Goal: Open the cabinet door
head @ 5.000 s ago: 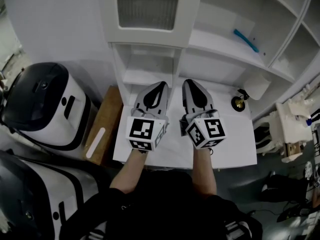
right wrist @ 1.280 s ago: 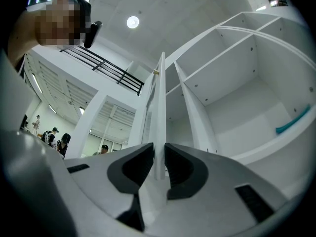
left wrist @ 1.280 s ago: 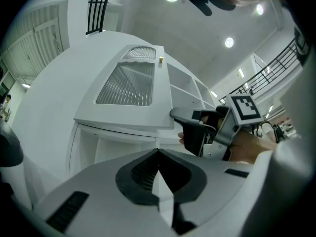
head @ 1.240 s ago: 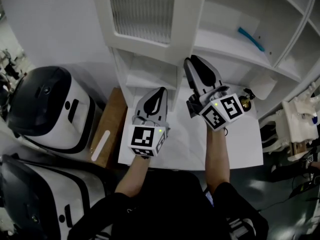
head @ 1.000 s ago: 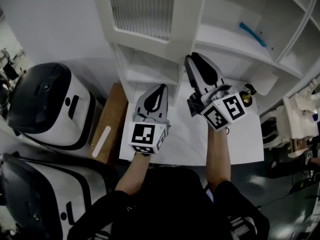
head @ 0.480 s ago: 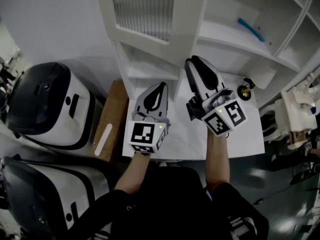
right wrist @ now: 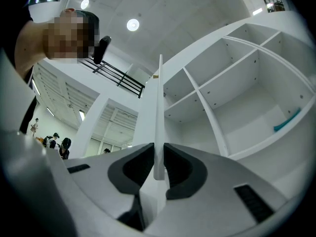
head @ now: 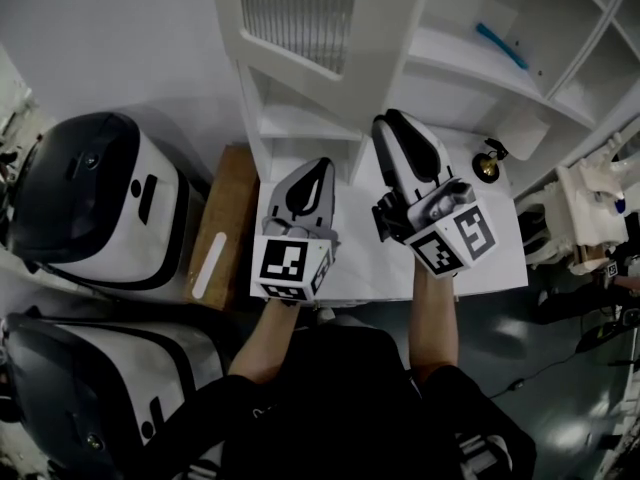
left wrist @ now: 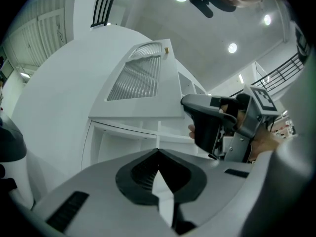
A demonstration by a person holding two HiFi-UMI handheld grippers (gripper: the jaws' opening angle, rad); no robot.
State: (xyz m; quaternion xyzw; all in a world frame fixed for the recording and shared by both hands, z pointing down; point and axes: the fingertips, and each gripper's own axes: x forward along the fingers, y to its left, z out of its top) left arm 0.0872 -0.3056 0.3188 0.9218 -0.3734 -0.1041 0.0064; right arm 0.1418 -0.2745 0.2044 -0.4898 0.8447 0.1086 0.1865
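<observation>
The white cabinet door (head: 300, 18) with its ribbed glass panel stands swung out from the open shelving (head: 470, 78). My right gripper (head: 393, 123) is shut on the door's lower free edge; in the right gripper view the thin door edge (right wrist: 159, 107) runs up between the pads of the right gripper (right wrist: 157, 149), which press on it. My left gripper (head: 322, 164) hangs lower and to the left, shut and empty. In the left gripper view the left gripper (left wrist: 158, 151) points at the door (left wrist: 140, 80), with the right gripper (left wrist: 207, 125) beside it.
A white tabletop (head: 490, 243) lies under both grippers, with a small brass object (head: 487, 166) at its back right. A blue thing (head: 497, 46) lies on a shelf. A wooden board (head: 222, 228) and black-and-white machines (head: 90, 203) stand at the left.
The door has swung further out from the shelving. My right gripper has come back toward me with the door edge in it. The left gripper has shifted a little with it.
</observation>
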